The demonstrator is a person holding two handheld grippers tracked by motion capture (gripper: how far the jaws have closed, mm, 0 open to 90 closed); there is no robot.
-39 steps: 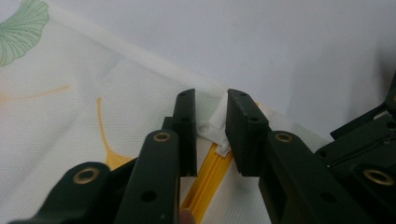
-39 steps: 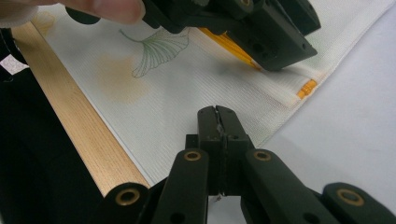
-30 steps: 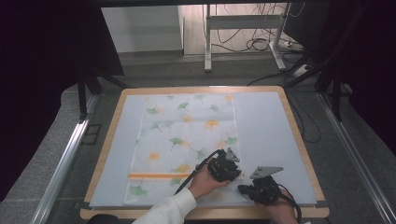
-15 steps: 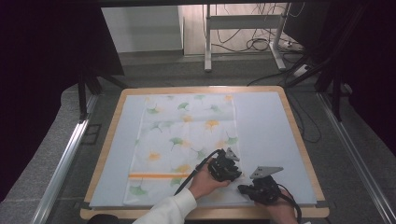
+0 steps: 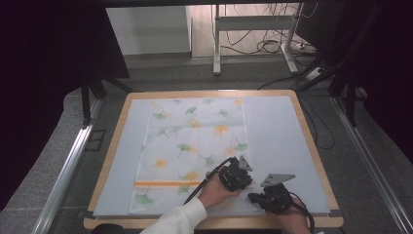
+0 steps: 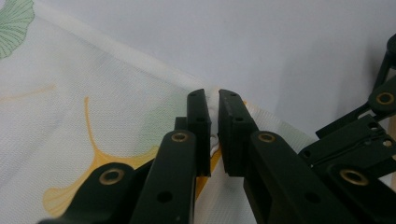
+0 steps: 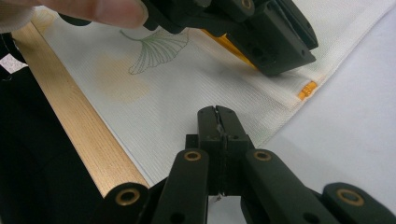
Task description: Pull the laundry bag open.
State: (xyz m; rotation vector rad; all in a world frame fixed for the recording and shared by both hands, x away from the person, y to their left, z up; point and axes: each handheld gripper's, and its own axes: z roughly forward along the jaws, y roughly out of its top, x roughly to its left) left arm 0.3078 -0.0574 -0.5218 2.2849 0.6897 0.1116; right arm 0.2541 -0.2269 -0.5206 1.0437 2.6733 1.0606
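A white cloth (image 5: 195, 146) printed with green and yellow ginkgo leaves lies flat on the table, an orange stripe (image 5: 160, 184) across its near end. My left gripper (image 5: 246, 184) sits at the cloth's right edge by the stripe's end. In the left gripper view its jaws (image 6: 214, 100) pinch a small raised fold of cloth (image 6: 70, 93). My right gripper (image 5: 254, 197) is at the near right corner. In the right gripper view it (image 7: 217, 112) is shut at the cloth's (image 7: 154, 88) edge with a thin pale sliver between the jaws. The left gripper (image 7: 280, 56) shows just beyond it.
A pale blue mat (image 5: 280, 131) covers the table, framed by a wooden rim (image 5: 314, 151). The rim (image 7: 74, 140) runs close beside my right gripper. Metal rails (image 5: 68, 170) flank the table, and cables (image 5: 272, 46) lie on the floor behind it.
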